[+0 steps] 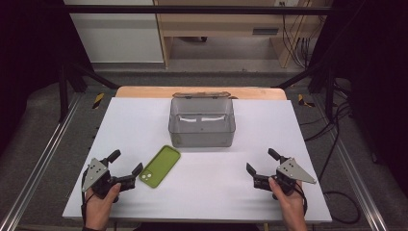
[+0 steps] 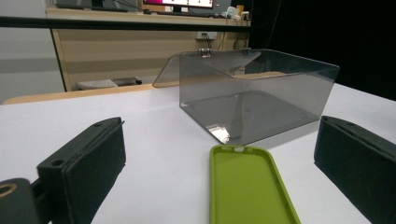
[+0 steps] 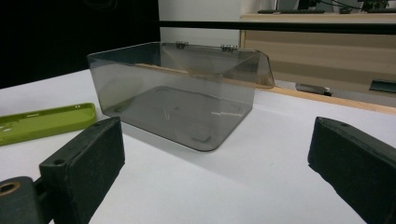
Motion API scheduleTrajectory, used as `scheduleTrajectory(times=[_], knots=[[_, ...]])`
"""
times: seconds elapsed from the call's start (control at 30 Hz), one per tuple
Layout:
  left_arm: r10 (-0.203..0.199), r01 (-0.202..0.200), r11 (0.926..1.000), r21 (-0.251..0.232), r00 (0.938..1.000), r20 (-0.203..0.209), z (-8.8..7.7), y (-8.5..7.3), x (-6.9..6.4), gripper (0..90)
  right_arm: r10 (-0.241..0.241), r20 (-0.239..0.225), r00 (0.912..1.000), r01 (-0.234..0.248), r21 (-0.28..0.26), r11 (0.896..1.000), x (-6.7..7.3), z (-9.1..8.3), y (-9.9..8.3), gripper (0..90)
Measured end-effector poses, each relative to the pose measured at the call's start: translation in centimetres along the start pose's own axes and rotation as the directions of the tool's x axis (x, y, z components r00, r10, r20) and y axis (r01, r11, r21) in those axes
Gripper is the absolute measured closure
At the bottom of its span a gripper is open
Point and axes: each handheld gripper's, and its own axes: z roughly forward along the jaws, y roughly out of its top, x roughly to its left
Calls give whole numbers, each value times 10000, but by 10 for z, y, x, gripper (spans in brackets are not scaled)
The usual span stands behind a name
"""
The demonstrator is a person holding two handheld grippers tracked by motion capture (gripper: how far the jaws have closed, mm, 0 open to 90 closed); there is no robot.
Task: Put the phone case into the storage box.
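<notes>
Left tongs (image 1: 128, 166): we hold them near the surface's front left corner, jaws spread wide apart with nothing between them, tips aimed at the near end of the case
Right tongs (image 1: 262, 163): we hold them near the front right, jaws likewise wide apart and empty, with bare surface ahead of them
Green phone case (image 1: 160, 166): it lies flat, hollow side up, slanted on the surface, its near end just beside the left tongs' tip without touching; in the left gripper view it runs up between the jaws towards the box
Clear grey box (image 1: 202, 122): it stands upright in the middle of the surface towards the far side, open at the top, its hinged lid (image 1: 201, 95) folded back over the far rim; the case's far end stops short of its front left corner
White surface (image 1: 288, 125): we see wide bare strips left and right of the box and a broad open stretch between the two tongs
Edges: a wooden strip shows along the far edge behind the box; both hands sit close to the near edge
</notes>
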Motion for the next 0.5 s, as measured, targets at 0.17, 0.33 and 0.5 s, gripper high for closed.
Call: scheduleTrajectory(times=[0.17, 0.33, 0.5], knots=[[-108, 108, 9997, 218, 9999, 8, 2, 0, -2, 18, -99, -24, 9999, 99, 78, 9999, 1, 1, 0, 37], [64, -70, 9984, 569, 9999, 93, 4, 0, -8, 18, -158, -6, 9999, 158, 137, 9998, 1, 1, 0, 38], [208, -206, 9935, 1123, 9998, -5, 8, -1, -15, 26, -77, -7, 10000, 77, 234, 9997, 1, 1, -1, 35]])
